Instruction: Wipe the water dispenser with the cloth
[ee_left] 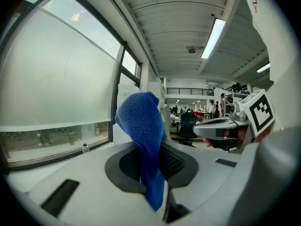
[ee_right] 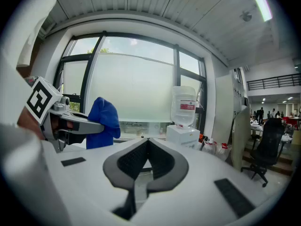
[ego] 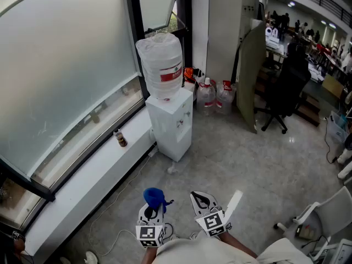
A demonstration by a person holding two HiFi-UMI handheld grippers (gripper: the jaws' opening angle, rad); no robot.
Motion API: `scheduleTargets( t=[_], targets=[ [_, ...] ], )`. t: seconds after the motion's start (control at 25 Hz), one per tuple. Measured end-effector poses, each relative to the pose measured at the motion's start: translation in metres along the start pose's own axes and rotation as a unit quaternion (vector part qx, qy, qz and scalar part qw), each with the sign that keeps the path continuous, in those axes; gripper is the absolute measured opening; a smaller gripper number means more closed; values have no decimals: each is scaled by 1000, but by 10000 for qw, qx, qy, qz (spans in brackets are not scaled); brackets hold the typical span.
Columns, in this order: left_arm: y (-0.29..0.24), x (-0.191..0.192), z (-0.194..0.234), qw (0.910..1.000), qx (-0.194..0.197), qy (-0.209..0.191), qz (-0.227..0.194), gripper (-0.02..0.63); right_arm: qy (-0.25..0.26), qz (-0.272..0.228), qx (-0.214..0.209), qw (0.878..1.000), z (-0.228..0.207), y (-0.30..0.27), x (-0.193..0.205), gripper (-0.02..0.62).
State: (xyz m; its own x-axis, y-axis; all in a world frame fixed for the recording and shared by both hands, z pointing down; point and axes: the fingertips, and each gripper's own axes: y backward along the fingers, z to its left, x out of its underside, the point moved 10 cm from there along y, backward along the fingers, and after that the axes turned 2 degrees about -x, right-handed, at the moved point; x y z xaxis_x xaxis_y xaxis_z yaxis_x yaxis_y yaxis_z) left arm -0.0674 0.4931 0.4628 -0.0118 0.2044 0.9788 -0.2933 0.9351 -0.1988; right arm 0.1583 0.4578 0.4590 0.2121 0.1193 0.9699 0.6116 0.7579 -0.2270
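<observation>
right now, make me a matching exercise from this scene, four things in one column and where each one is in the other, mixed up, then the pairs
Things
1. blue terry cloth
2. white box-shaped water dispenser
3. small brown bottle
4. black office chair

Places
a. on the white window ledge
b. beside the beige partition, far right
c. pinched in the left gripper, jaws shut on it
d. at the far end of that ledge, clear jug on top

Pairs: 1-c, 2-d, 3-a, 4-b
</observation>
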Motion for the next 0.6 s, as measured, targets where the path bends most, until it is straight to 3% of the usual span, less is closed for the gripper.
scheduleTargets(
  t=[0.6],
  targets=[
    [-4, 3, -9, 10000, 91, 3, 15, 63, -124, -101, 77, 9998, -4, 8, 5, 14]
  ],
)
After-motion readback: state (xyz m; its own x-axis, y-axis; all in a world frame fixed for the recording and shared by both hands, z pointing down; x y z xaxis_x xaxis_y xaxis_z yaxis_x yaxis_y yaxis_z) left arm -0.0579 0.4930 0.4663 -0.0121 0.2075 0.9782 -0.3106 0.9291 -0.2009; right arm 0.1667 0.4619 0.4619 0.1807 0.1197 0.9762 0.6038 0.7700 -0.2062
